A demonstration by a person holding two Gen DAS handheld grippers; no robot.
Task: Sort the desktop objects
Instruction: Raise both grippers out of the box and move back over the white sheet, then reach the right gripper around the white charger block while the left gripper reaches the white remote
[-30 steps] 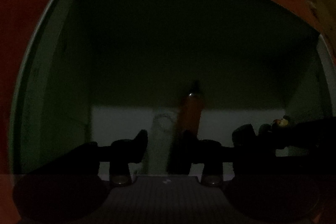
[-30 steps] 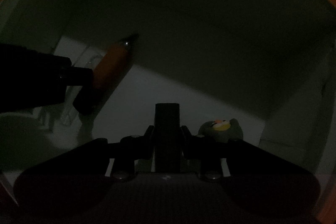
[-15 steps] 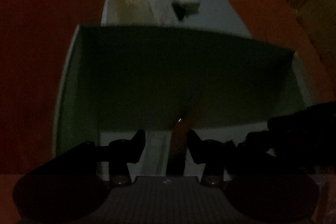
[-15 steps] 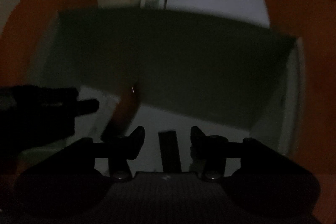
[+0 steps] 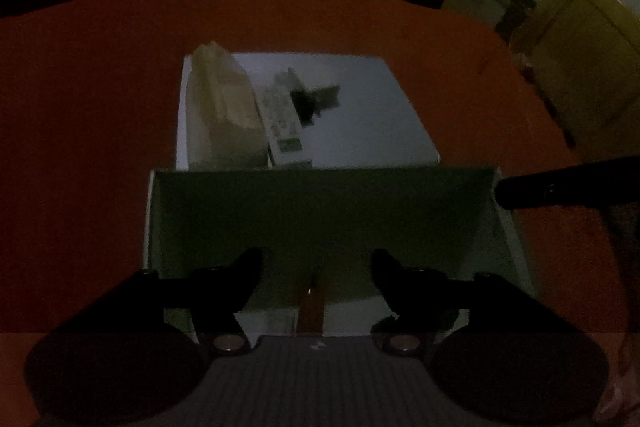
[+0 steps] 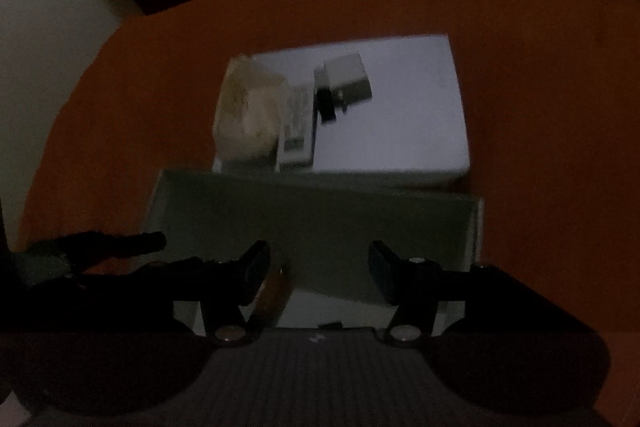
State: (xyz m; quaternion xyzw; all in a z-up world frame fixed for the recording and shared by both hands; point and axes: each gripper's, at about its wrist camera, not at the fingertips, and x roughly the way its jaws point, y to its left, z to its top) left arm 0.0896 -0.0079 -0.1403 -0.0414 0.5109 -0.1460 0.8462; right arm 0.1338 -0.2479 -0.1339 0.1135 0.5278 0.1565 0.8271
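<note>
Nearest, the left hand-held gripper [image 5: 316,267] is spreading wider and the right hand-held gripper [image 6: 318,267] stands apart, both empty above the deep white open box [image 5: 320,211]. Inside that box lies an orange cylindrical marker [image 5: 311,309]; dim light could cause a fumbled pick. Beyond the box, a white flat lid [image 5: 360,115] carries a crumpled beige bag [image 5: 224,107] and white remote control [image 5: 282,119], which could slide onto the orange counter [image 5: 80,107].

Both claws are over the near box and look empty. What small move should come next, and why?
Probably carry the left claw forward toward the remote on the white tray. Its jaws are opening with nothing between them, the orange pen already lies in the box, and the tray's items remain unsorted.
</note>
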